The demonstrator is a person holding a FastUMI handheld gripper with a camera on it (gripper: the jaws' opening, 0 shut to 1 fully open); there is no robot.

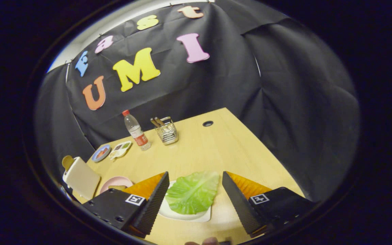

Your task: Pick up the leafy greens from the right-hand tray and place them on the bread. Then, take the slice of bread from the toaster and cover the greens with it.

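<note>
Tool (193, 195): fingers spread wide, holding nothing, poised over the leaf.
Leafy greens (192, 191): a flat, pale green veined lettuce leaf, lying between the fingers on a white tray (182, 215); tray mostly covered by it.
Toaster (80, 177): cream-coloured, at the pale wooden counter (216, 149) edge; a tan slice of bread (67, 162) stands up from it.
Pink plate (112, 182): partly hidden behind one finger; contents unclear.
Far end: clear plastic bottle (135, 130), wire basket (166, 132), two small dishes too small to make out.

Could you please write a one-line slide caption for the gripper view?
Open gripper poised around the leafy greens on a white tray, toaster beyond.
</note>
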